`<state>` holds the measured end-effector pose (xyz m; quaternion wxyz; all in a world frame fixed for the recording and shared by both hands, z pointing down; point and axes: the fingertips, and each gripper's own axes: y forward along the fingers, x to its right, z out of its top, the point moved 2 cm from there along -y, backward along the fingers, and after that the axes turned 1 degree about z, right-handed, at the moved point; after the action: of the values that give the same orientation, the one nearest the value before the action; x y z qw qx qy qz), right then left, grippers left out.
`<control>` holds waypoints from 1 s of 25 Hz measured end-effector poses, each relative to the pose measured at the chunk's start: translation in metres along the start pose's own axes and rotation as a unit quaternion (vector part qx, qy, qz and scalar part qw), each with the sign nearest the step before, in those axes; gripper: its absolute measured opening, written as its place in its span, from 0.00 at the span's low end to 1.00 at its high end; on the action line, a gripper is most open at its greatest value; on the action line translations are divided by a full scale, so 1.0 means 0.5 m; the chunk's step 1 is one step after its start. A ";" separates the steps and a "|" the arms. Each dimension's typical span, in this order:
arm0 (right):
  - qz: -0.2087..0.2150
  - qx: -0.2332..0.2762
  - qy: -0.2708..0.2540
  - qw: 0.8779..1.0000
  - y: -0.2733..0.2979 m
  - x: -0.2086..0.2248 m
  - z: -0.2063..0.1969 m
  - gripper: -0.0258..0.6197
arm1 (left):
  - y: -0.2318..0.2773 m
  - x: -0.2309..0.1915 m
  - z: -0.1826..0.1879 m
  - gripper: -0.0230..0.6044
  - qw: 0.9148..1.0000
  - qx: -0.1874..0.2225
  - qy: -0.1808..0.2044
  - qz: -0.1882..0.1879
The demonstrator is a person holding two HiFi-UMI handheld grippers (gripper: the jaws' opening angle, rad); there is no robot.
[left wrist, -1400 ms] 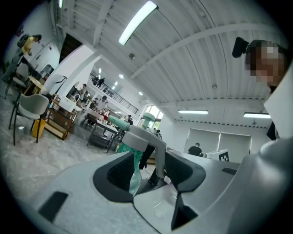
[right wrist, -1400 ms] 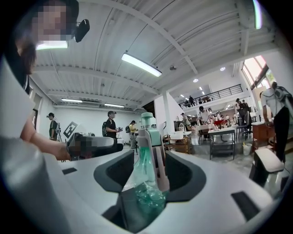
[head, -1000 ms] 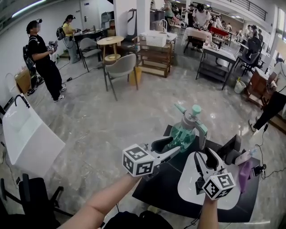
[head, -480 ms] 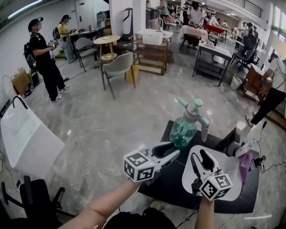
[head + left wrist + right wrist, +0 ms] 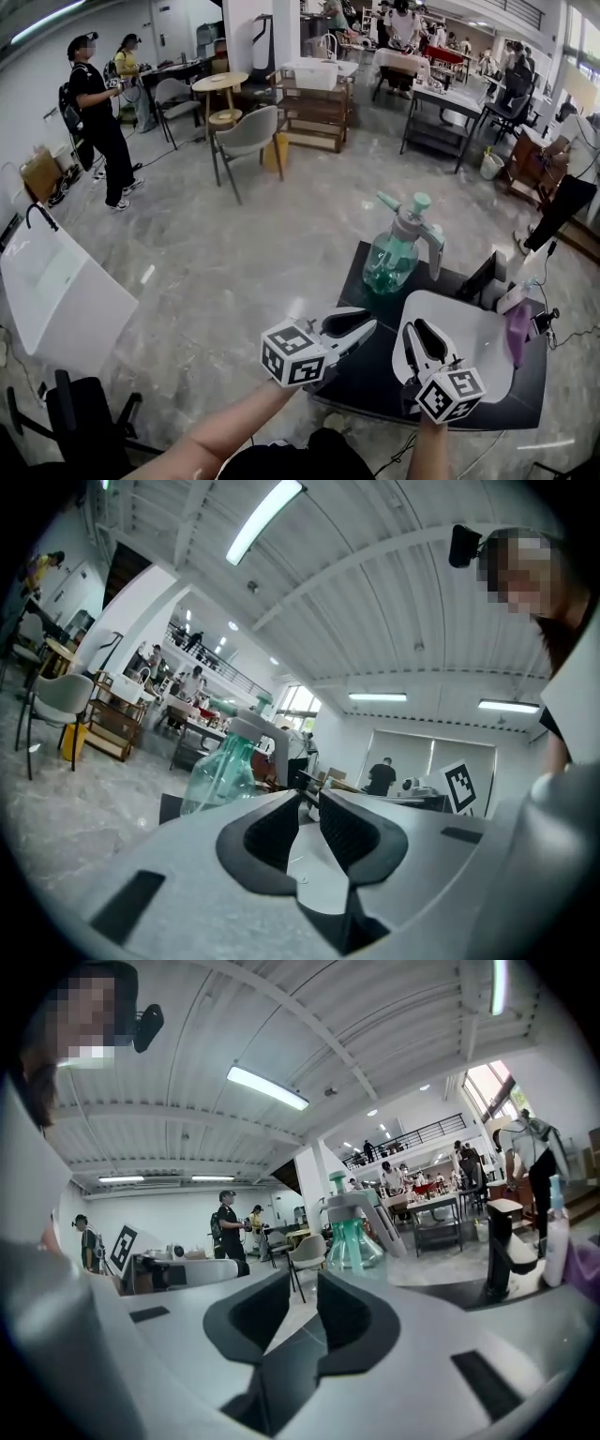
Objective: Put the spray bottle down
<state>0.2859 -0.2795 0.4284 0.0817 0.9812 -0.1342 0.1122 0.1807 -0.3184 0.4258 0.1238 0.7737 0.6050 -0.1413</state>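
Head view | green translucent plastic spray bottle (image 5: 398, 253) upright at black tabletop's (image 5: 370, 389) far-left corner; set-down looks done | left gripper (image 5: 364, 325), right gripper (image 5: 419, 328) released, empty, jaws just closing, narrowly apart | next: retreat only

Holds the left gripper (image 5: 361, 325) out level at the end of a bare left forearm (image 5: 211, 436). Has just been closing its jaws to a narrow slit, nothing between them. Carries the right gripper (image 5: 417, 330) just beside it on the right forearm (image 5: 427, 452), tipped slightly down, jaws also just closing, gap wider, empty.
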 end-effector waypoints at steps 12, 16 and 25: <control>-0.012 -0.004 0.014 1.000 -0.066 -0.067 -0.039 0.11 | -0.065 0.052 -0.038 0.10 1.000 -0.010 -0.009 0.004; -0.021 -0.008 0.020 1.000 -0.088 -0.078 -0.052 0.10 | -0.077 0.071 -0.054 0.10 1.000 -0.020 -0.011 0.000; -0.042 -0.006 0.017 0.999 -0.129 -0.107 -0.067 0.07 | -0.108 0.095 -0.067 0.10 1.000 -0.024 -0.014 -0.002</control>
<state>0.2472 -0.1988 0.4393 0.0943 0.9834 -0.0920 0.1248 0.1415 -0.2509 0.4383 0.1508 0.7670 0.6083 -0.1376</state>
